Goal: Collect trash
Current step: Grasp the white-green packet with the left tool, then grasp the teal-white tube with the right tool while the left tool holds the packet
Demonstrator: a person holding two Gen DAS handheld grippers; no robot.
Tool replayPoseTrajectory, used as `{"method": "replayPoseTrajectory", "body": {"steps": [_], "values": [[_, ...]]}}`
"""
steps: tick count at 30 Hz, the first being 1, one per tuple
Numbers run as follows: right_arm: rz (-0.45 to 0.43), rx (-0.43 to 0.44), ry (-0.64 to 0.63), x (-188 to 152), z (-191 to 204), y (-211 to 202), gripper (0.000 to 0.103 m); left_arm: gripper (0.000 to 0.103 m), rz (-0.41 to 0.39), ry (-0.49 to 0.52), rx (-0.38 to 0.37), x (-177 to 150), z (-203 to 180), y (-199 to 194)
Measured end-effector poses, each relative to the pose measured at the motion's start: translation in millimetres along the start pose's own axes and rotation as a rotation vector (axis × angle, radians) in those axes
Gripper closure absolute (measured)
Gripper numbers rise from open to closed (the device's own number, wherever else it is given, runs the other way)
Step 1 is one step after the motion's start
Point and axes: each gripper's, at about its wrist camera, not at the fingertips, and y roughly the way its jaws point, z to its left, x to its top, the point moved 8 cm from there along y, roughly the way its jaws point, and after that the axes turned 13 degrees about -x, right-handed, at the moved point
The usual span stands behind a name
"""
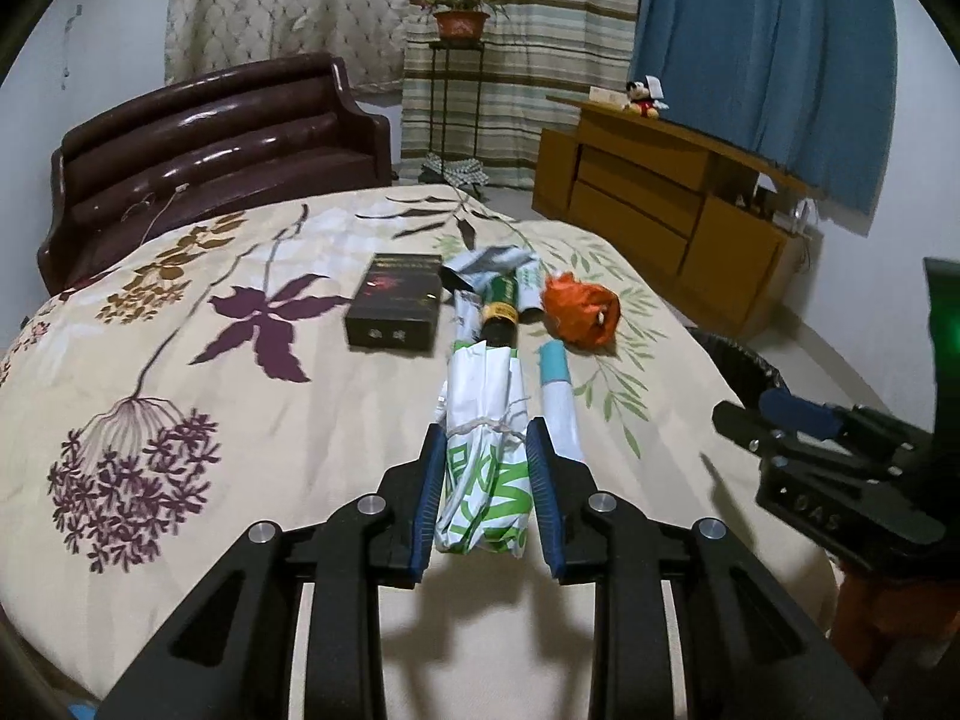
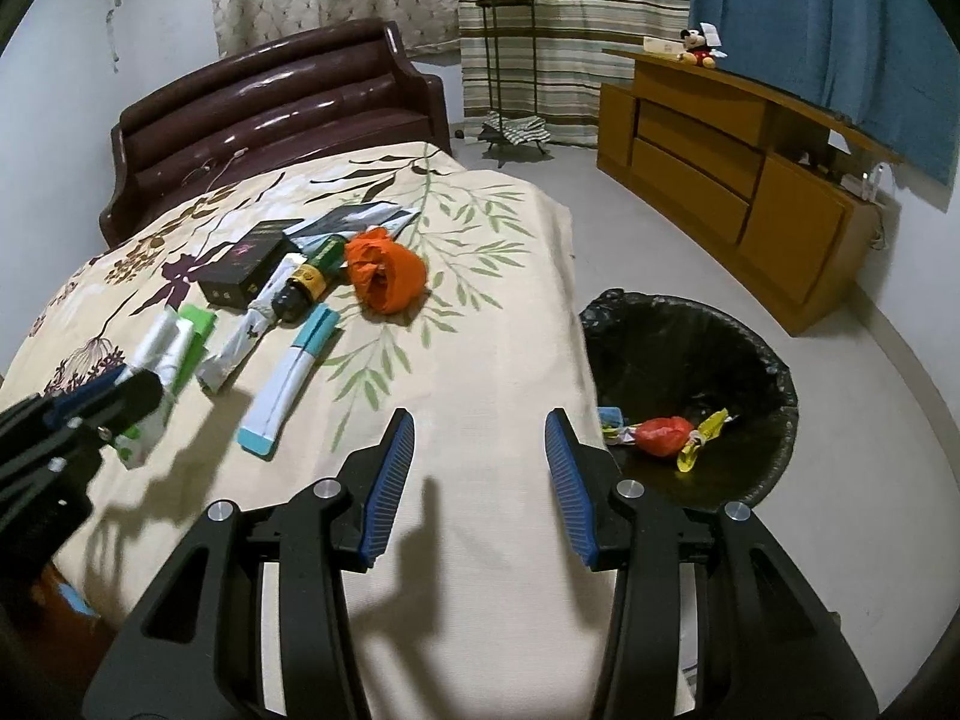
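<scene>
While the right tool point(image 2: 480, 468) gapes empty, the left tool point(image 1: 485, 474) pinches a crinkled green-and-white wrapper point(image 1: 483, 480).

Bare bedspread point(image 2: 480, 360) between litter and open bin point(image 2: 780, 372).

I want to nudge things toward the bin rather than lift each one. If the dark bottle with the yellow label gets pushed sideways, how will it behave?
The dark bottle lies on its side and looks round, so it would probably roll rather than slide. The soft bedspread may slow it. It rests against a white wrapper and near the orange bag, so a push would likely move those too.
</scene>
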Motion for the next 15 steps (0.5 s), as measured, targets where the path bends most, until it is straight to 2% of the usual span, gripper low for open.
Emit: {"method": "replayPoseTrajectory", "body": {"steps": [7, 15], "values": [[-0.001, 0.031, -0.032, 4, 26, 2, 0.059, 0.074, -0.04, -0.022, 0.061, 4, 30, -15], [0.002, 0.064, -0.073, 12, 64, 8, 0.059, 0.074, -0.051, -0.061, 0.122, 3, 69, -21]]}}
